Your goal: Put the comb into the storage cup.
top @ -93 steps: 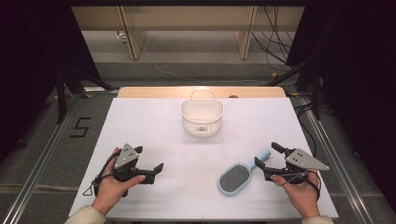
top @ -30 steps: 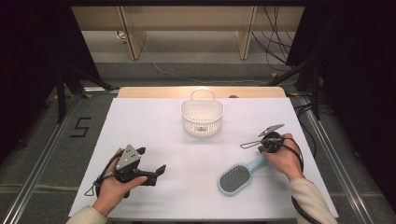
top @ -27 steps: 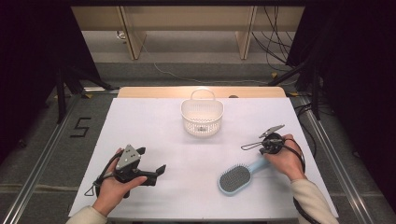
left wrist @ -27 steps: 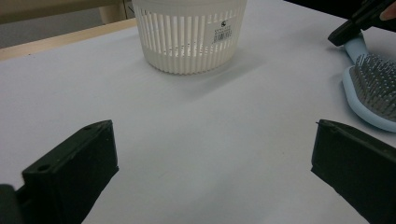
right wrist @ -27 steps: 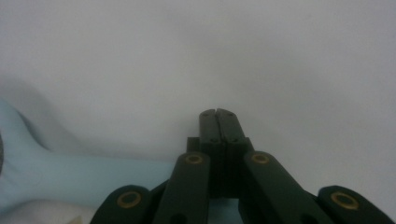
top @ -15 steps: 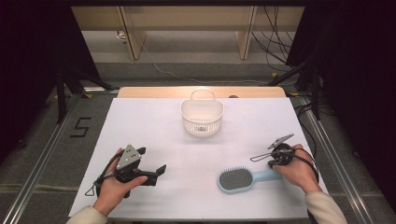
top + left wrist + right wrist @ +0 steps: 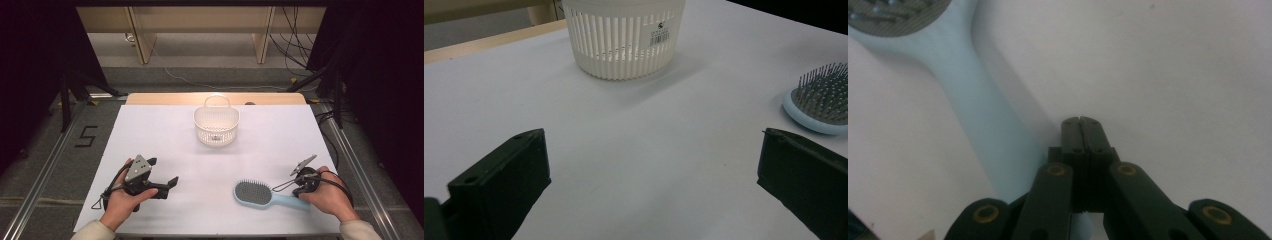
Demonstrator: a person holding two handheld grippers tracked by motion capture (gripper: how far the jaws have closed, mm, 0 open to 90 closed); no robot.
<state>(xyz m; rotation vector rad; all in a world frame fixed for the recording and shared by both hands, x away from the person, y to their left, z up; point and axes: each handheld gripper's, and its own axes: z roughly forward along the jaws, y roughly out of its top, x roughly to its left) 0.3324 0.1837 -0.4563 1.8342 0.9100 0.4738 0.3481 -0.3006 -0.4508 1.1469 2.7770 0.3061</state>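
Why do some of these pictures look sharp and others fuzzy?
High view: even light on the white table, dark surroundings, all fairly sharp. Left gripper view: basket crisp with a soft shadow. Right gripper view: very close, so the hairbrush handle blurs beside the shut jaws.

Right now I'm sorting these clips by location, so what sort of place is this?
Probably a lab or recording station, not a home: a white-covered table with black curtains on both sides, loose cables on the floor behind, a taped number 5 beside it, and handheld grippers.

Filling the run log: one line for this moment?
left gripper: open, idle | right gripper: shut, empty, beside hairbrush handle | basket: empty
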